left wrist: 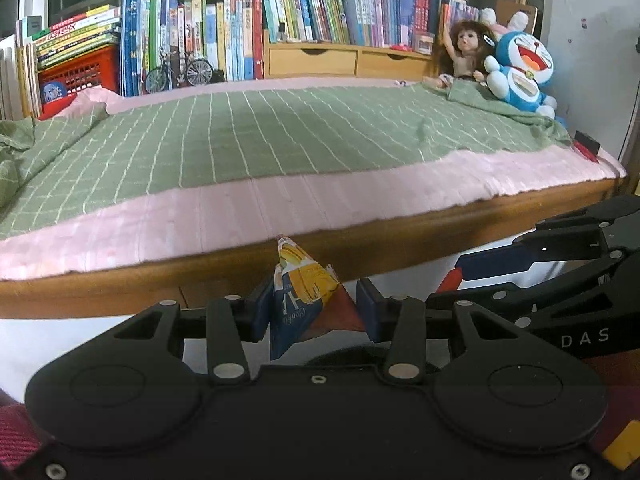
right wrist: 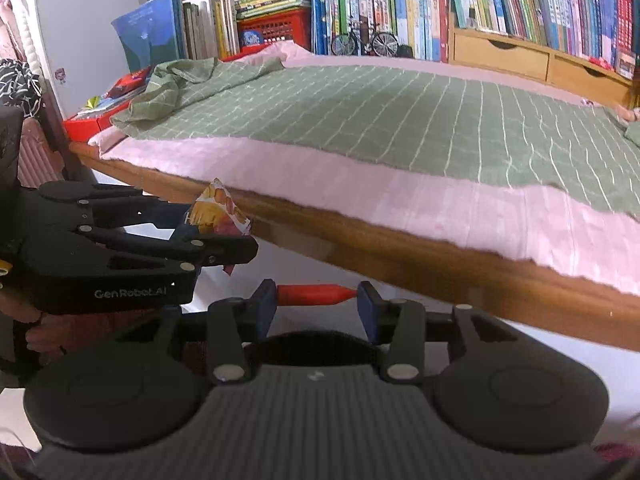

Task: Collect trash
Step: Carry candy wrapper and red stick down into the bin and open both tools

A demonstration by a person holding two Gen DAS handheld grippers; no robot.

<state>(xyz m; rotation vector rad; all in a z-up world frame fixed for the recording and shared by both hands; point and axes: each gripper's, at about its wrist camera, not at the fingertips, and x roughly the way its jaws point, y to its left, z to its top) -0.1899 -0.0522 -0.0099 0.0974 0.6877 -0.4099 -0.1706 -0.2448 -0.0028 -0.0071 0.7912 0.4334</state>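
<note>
My left gripper (left wrist: pixel 314 310) is shut on a crumpled snack wrapper (left wrist: pixel 304 284), blue, yellow and red, which sticks up between its blue pads in front of the bed's wooden rail. That wrapper (right wrist: pixel 218 210) also shows in the right wrist view, held by the left gripper (right wrist: pixel 224 240) at the left. My right gripper (right wrist: pixel 317 302) is shut on a red tube-shaped piece of trash (right wrist: pixel 316 294) lying crosswise between its pads. In the left wrist view the right gripper (left wrist: pixel 460 276) reaches in from the right, with a bit of the red piece showing at its tip.
The bed (left wrist: pixel 280 264) with a green checked blanket (left wrist: pixel 280 132) over a pink sheet fills both views. Books line the far side, with a doll (left wrist: pixel 464 54) and a blue plush toy (left wrist: pixel 520 72) at the right corner. White floor (right wrist: pixel 580 356) lies below the bed rail.
</note>
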